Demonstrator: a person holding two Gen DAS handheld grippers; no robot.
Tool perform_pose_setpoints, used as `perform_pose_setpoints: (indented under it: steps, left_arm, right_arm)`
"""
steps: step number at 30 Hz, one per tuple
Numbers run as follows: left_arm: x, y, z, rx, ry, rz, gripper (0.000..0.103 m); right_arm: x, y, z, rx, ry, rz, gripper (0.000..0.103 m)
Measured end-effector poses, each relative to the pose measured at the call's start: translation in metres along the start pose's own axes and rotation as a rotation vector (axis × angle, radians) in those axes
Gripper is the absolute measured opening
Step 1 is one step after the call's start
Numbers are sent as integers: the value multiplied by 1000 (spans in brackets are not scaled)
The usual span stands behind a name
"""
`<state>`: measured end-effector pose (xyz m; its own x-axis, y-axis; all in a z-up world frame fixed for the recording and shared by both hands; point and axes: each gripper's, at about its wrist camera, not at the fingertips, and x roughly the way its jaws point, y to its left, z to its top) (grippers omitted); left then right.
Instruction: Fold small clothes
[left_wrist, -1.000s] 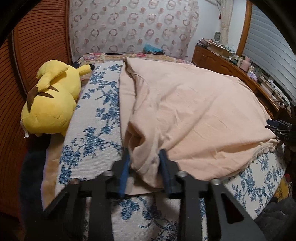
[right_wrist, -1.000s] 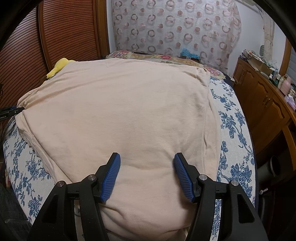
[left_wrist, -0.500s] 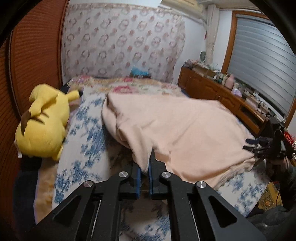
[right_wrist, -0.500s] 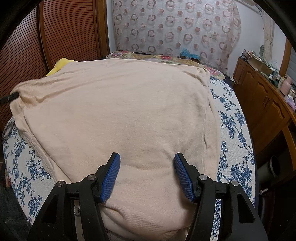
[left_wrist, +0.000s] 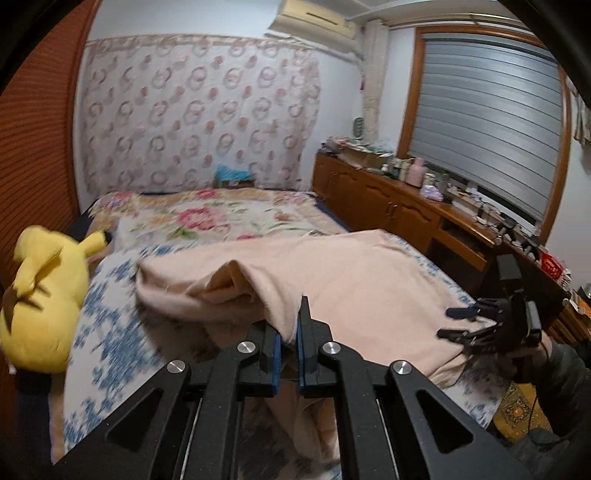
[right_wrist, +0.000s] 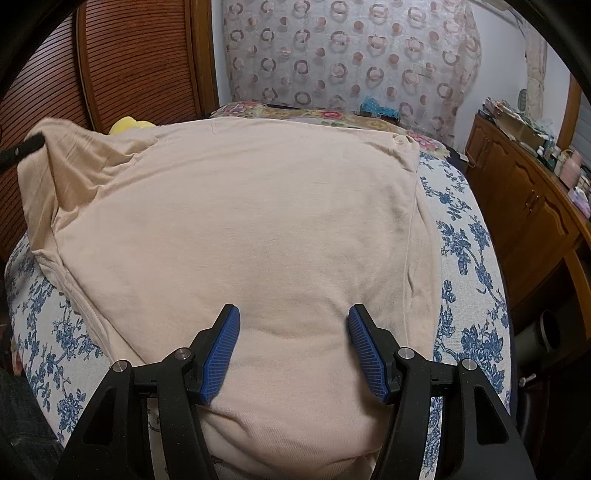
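One peach garment (right_wrist: 236, 229) is spread across the bed (right_wrist: 465, 258); its left edge is pinched and lifted by the clenched left gripper (left_wrist: 287, 341), while the right gripper (right_wrist: 293, 350) is held spread apart at the near edge.

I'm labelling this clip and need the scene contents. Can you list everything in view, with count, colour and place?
Garment: one, peach, spread on the bed, one edge lifted.
Bedspread: one, white with blue flowers, under the garment.
Floral quilt: one, pink and green, far end of the bed.
Plush toy: one, yellow, beside the bed's edge by the wooden doors.
Sideboard: one, brown, cluttered top, below the blind.
Air conditioner: one, white, high on the wall.
Left gripper: black, blue pads, shut on the garment's edge.
Right gripper: black, blue pads, open over the garment.
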<state>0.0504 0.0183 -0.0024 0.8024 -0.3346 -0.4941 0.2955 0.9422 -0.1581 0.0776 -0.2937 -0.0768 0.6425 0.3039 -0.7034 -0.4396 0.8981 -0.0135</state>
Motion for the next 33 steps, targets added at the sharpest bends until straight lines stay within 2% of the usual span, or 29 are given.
perform_pose_setpoints:
  steps: [5, 10, 15, 21, 24, 27, 30, 32, 33]
  left_arm:
    - [16, -29, 19, 41, -2, -62, 7]
    - [27, -63, 41, 91, -17, -142, 7]
    - [47, -107, 59, 175, 3, -231, 7]
    - [61, -152, 69, 220, 28, -338, 7]
    - [62, -169, 66, 255, 43, -372, 7]
    - [67, -173, 62, 243, 82, -386, 8]
    - [75, -170, 56, 242, 114, -410, 24]
    - [78, -165, 53, 244, 117, -388, 37]
    - [79, -163, 52, 243, 122, -382, 40]
  right_arm:
    - [-12, -4, -1, 18, -40, 3, 63]
    - [-42, -12, 0, 44, -124, -10, 63]
    - [-68, -20, -1, 31, -175, -68, 63]
    - [-86, -35, -10, 53, -189, -130, 63]
    - [-95, -35, -15, 64, -205, -147, 63]
    - [-96, -28, -19, 83, -216, -150, 63]
    - [-90, -28, -23, 96, -208, -143, 63]
    - [-82, -27, -21, 99, -196, -136, 63]
    - [-81, -27, -19, 99, -192, -134, 63]
